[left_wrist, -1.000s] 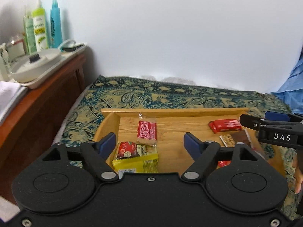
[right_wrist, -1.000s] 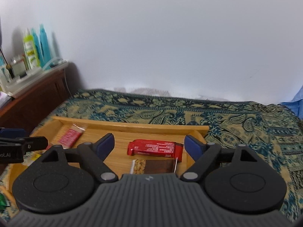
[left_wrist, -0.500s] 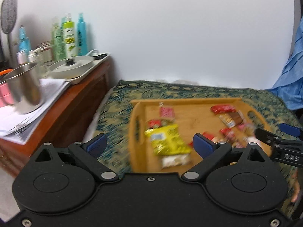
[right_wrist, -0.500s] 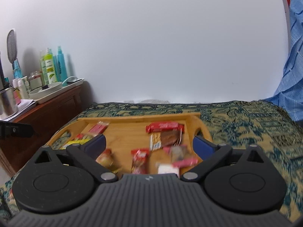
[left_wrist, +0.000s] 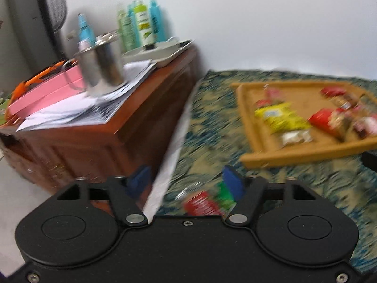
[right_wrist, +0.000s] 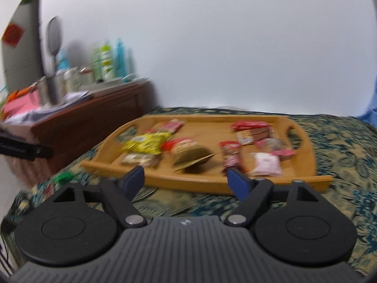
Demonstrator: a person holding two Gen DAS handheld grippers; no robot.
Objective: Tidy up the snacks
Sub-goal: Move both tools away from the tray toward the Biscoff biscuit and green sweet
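Observation:
A wooden tray (left_wrist: 294,158) lies on the patterned bed cover with several snacks in it, among them a yellow packet (left_wrist: 280,118) and red wrappers. My left gripper (left_wrist: 186,184) hovers over the cover near the bed's left edge, short of the tray. Its jaws are closing, and a red and green packet (left_wrist: 207,202) lies on the cover beneath them, close to the right finger; the pads do not press on it. My right gripper (right_wrist: 186,180) is just before the tray's (right_wrist: 200,184) front rim, jaws closing on nothing. The green packet (right_wrist: 62,176) shows at the left there.
A wooden dresser (left_wrist: 132,127) stands left of the bed with a metal cup (left_wrist: 101,68), papers, a pink box and plastic bottles (left_wrist: 143,26) on it. A finger of the left gripper (right_wrist: 26,152) juts in at the right wrist view's left edge. White wall behind.
Both grippers have drawn back from the tray, so it looks smaller and farther. The left one swung left towards the dresser, and the red and green packet came into view under it. Both jaws have narrowed.

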